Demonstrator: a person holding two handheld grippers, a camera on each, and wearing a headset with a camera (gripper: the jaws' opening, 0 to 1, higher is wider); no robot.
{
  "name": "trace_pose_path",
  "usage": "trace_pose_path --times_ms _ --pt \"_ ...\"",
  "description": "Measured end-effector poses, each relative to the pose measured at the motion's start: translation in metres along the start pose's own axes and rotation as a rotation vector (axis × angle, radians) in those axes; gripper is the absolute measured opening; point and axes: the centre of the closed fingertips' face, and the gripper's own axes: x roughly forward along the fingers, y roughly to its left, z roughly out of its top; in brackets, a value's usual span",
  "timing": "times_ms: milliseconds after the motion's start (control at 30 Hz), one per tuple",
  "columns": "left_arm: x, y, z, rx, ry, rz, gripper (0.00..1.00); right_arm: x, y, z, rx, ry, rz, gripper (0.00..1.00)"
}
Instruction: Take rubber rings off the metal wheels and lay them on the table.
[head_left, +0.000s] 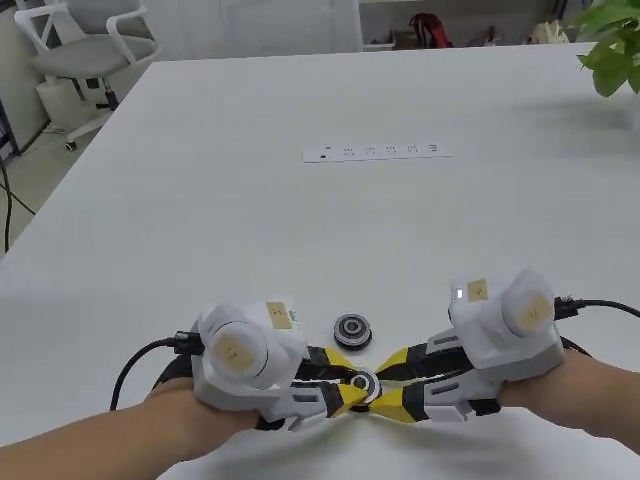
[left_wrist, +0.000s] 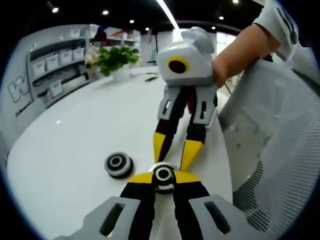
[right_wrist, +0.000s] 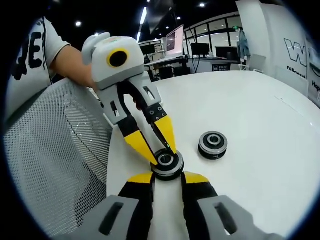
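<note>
1. Overhead, the head view takes in the whole white table (head_left: 200, 200). A white power strip (head_left: 377, 152) lies far across it, a potted plant (head_left: 610, 50) leans in at the far right, and an office chair (head_left: 80, 45) stands past the far left corner.
2. The gripper views add the room. The left gripper view has shelves of bins (left_wrist: 52, 65) behind the plant, and the right gripper view has monitors (right_wrist: 175, 42) on desks. Both show a mesh chair back (right_wrist: 55, 150) beside the person.
3. The left gripper (head_left: 348, 388) and right gripper (head_left: 388, 384) meet tip to tip at the table's near edge. Each has its yellow-tipped jaws narrowed onto the same rubber-ringed wheel (head_left: 362, 383), pinching it from opposite sides.
4. In each gripper view, that gripper's two tips flank the wheel's black ring and the other gripper's tips press on the far rim.
5. I cannot tell whether this wheel rests on the table or is held just above it.
6. A second wheel (head_left: 352, 329) lies flat on the table just beyond the grippers, touching neither, with its black ring on its metal hub.
7. A large "W" stands on the wall in both gripper views, and the smaller lines under it are unreadable. Each gripper carries a small pale sticker on top whose print is too small to read. Dark letters on the person's white sleeve are cut off.
</note>
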Motion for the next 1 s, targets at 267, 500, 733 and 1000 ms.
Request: trace_pose_path --times_ms 267,500,733,1000 --pt "0.001 0.000 0.000 -0.006 -0.006 0.003 0.14 -0.002 -0.001 -0.004 0.014 0.011 0.000 0.07" --pt "0.001 -0.001 0.000 0.000 -0.005 0.005 0.14 -0.005 -0.002 -0.004 0.039 0.016 0.002 0.01" --pt "0.002 -0.003 0.001 0.007 -0.005 0.002 0.14 -0.009 -0.005 -0.005 0.101 0.010 0.005 0.00" --pt "0.002 -0.004 0.001 0.016 0.002 0.004 0.14 -0.014 -0.008 -0.003 0.195 -0.022 0.009 0.00"
